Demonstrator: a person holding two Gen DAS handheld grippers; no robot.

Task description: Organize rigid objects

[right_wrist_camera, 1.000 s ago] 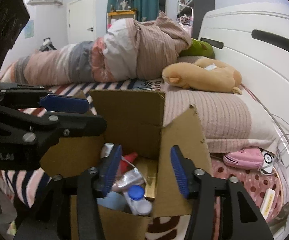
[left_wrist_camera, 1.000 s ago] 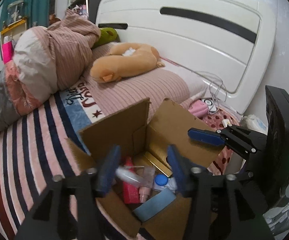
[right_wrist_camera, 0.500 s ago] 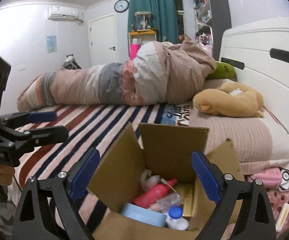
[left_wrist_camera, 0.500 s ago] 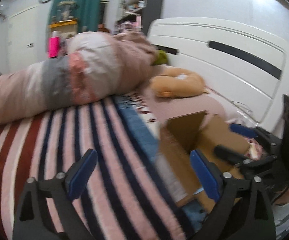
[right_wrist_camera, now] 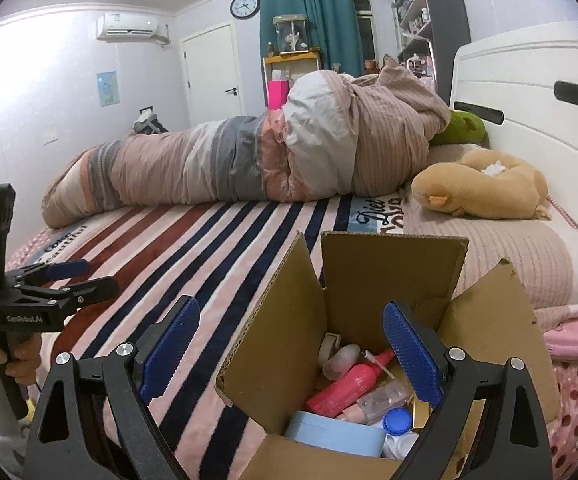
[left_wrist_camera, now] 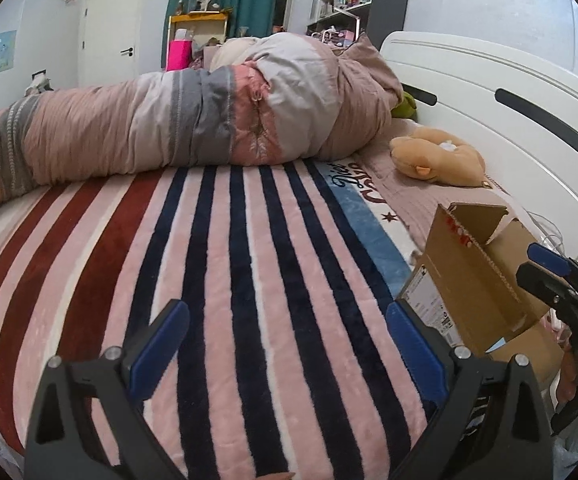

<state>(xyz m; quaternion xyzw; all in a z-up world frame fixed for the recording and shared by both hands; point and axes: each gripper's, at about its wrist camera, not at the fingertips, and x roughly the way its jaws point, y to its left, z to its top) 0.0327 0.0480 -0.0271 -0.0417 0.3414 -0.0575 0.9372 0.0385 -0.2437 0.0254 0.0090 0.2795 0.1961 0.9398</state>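
box (left_wrist_camera: 473, 280) contents hidden, right gripper (left_wrist_camera: 549, 270) cropped

A rolled quilt (left_wrist_camera: 193, 120) and plush toy (left_wrist_camera: 437, 158) lie on the striped blanket (left_wrist_camera: 249, 280).

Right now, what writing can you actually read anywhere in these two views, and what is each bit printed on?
"GenRobot.AI": on the left gripper, seen from the right wrist.
"Coke" and "eautiful": partly cut off, on the striped blanket.
Cursive lettering by the pillow end of the blanket: not legible.
White shipping label on the cardboard box: too small.
Bottles in the box: no readable labels.
Wall clock: numerals too small.
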